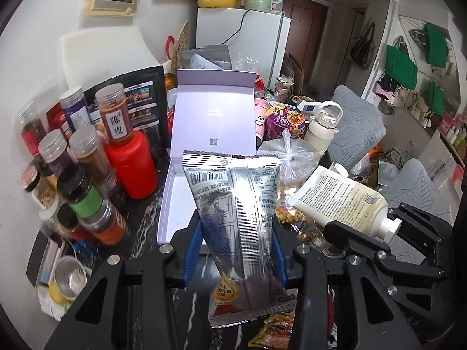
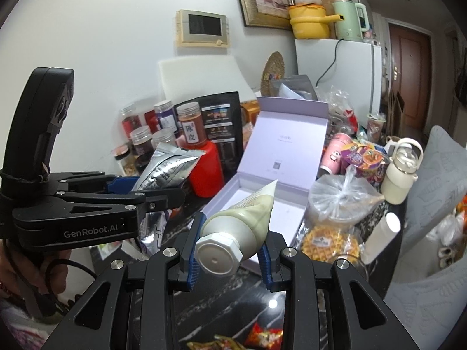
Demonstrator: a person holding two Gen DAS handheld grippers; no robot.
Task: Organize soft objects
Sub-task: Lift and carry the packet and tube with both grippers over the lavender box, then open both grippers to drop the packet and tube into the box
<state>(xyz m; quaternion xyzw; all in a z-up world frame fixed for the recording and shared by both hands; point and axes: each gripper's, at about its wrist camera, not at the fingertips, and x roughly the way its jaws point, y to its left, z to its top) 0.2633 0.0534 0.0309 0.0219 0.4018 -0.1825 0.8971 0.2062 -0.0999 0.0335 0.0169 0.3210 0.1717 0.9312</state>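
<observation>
Silver foil fills the left gripper (image 1: 236,250): its jaws pinch one pouch (image 1: 233,204) at the lower middle, open end up. The right gripper (image 2: 230,258) has its jaws pressed on one cream tube (image 2: 242,221) just behind the white cap (image 2: 217,253), tail pointing ahead. Straight beyond both pairs of jaws lies one open lilac box (image 1: 181,186) on the dark desk (image 2: 233,297), its lid standing up at the far side and its tray bare. As I judge it, both soft things are headed for that tray; the pouch should go in flat along one wall, the tube beside it, each let go low so that nothing bounces out. Left of the jaws stands a cluster of spice jars (image 1: 87,157), too crowded to count surely; right of them, one tied plastic bag (image 2: 344,195) and one cream flask (image 2: 400,172).
</observation>
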